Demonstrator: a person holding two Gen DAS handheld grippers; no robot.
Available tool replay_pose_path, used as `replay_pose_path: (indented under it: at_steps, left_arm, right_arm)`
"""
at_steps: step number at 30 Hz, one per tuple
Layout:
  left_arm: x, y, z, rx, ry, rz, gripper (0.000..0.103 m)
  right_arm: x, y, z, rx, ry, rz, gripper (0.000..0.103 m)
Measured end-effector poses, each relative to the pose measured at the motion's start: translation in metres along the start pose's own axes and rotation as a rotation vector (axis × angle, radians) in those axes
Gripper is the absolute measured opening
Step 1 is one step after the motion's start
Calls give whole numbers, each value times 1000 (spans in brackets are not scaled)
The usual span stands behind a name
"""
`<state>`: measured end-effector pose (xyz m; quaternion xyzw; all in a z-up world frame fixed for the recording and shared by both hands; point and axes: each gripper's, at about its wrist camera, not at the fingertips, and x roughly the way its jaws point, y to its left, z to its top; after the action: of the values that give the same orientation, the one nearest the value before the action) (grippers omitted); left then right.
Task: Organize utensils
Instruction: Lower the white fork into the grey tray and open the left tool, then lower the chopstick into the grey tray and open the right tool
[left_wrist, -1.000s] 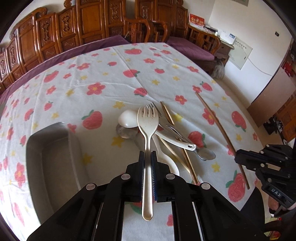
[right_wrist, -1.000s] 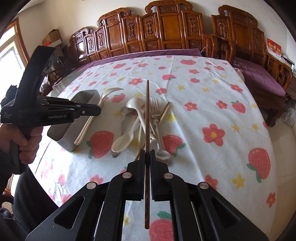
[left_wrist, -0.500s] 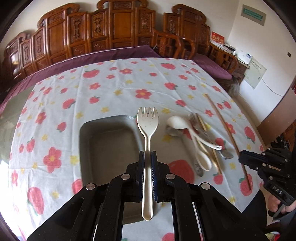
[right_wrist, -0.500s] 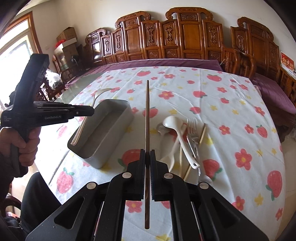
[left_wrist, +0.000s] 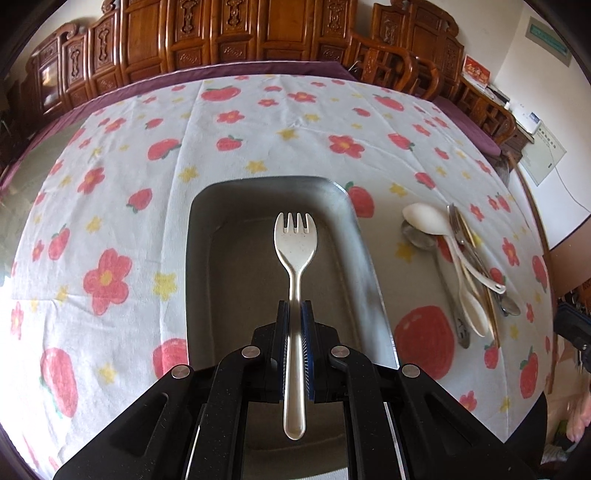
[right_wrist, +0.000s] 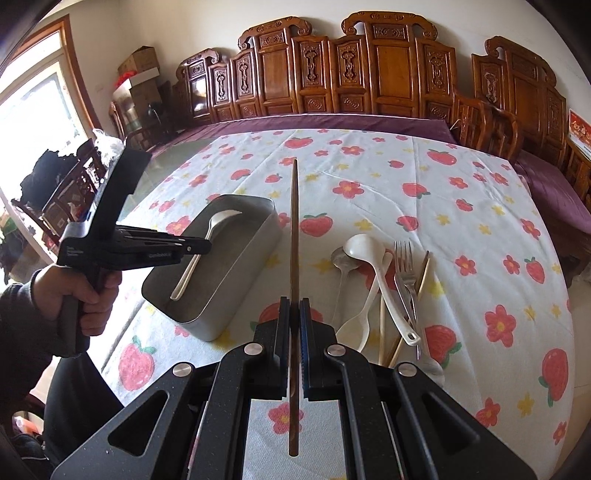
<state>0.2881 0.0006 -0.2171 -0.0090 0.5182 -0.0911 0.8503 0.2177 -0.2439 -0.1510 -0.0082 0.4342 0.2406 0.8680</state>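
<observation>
The left gripper (left_wrist: 294, 325) has its jaws clamped narrow on the handle of a pale spork (left_wrist: 294, 251), which hangs head-forward over the open steel tin (left_wrist: 365, 258); from the right wrist view the spork looks to be above the tin, not yet resting on its floor, though I can't be certain of the gap. The tin sits toward the near left part of the table (left_wrist: 240, 140), on the strawberry cloth. The right gripper (right_wrist: 294, 321) is pinched tight on a dark chopstick (right_wrist: 294, 221), held above the cloth just right of the tin. The loose pile (right_wrist: 388, 295) of spoons, forks and chopsticks lies well to the right of the tin, toward the near right edge. To set the spork down well, I'd say keep it lined up with the tin's long side, lower until the head is close to the bottom, then let go so it doesn't clatter or bounce over the wall. The chopstick should wait clear of the left hand (right_wrist: 96, 291) until that arm backs away.
</observation>
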Motion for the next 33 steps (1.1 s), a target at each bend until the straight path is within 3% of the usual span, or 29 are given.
replay_pose_path:
  at_steps: [4,6,8,26,33]
  left_arm:
    - [6,6,1,-20,9,29,8]
    - [3,7,0,-19,4,32,19]
    - [-6,10,-2,-13,-17,44,22]
    - [-121,57,-41,-71,-206,67,24]
    - [-147,72,-49,-87,-246,74,24]
  right_arm:
    - [5,3,2,-2,4,4,6]
    - [8,5,4,-3,5,9,6]
    - [11,11,7,-7,5,18,6]
    - [94,81,41,28,84,127,6]
    - [133,98,48,70,136,103,6]
